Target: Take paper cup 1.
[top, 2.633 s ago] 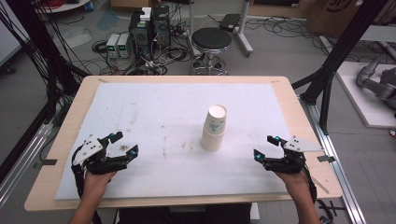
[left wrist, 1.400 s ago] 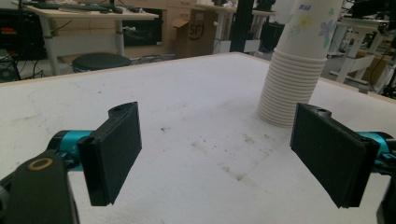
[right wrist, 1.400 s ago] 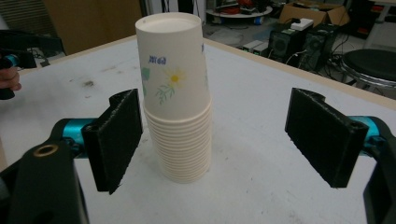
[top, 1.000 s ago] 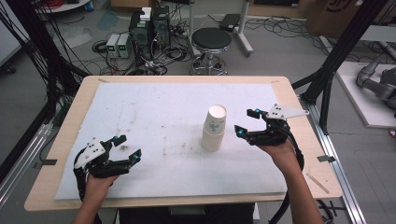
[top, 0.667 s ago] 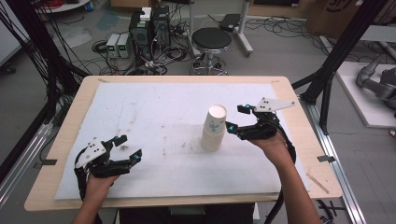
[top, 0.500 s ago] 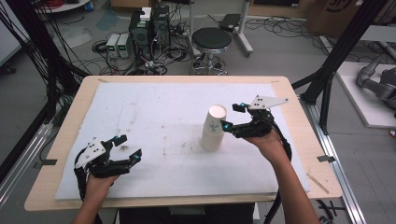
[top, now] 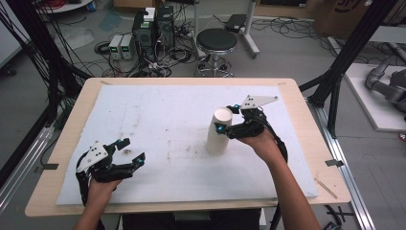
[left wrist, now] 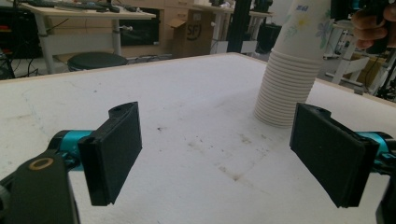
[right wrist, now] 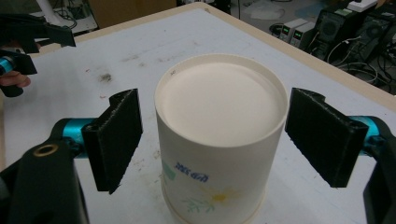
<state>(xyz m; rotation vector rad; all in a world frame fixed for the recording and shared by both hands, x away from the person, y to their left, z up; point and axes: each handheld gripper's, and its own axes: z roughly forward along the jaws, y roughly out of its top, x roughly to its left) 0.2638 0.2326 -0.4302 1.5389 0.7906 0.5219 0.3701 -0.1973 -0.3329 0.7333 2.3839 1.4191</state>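
- On my far left, the left gripper (top: 129, 151) sits low over the near-left part of the white foam mat (top: 158, 115); its jaws stand wide apart with nothing between them; in the left gripper view (left wrist: 219, 158) I see only bare, speckled mat in the gap.
- The mat covers most of the wooden table (top: 62, 143); a scatter of dark specks marks it around the middle (top: 184, 148).
- Right of centre stands the stack of paper cups (top: 219, 131), upside down, bases up; from the left gripper view the stack (left wrist: 294, 60) shows many nested rims at the bottom and a flower print on the outermost cup.
- The right gripper (top: 227, 119) is at the top of the stack, coming in from its right side; in the right gripper view (right wrist: 215, 144) the jaws straddle the top cup, one on each side, both clear of its wall; so I read it as open, holding nothing.
- In that same view the stack of cups (right wrist: 219, 140) shows its flat base, blue lettering and a yellow flower on the side.
- Beyond the table I see a round black stool (top: 217, 40) and electronic boxes with tangled cables (top: 143, 33) on the floor.
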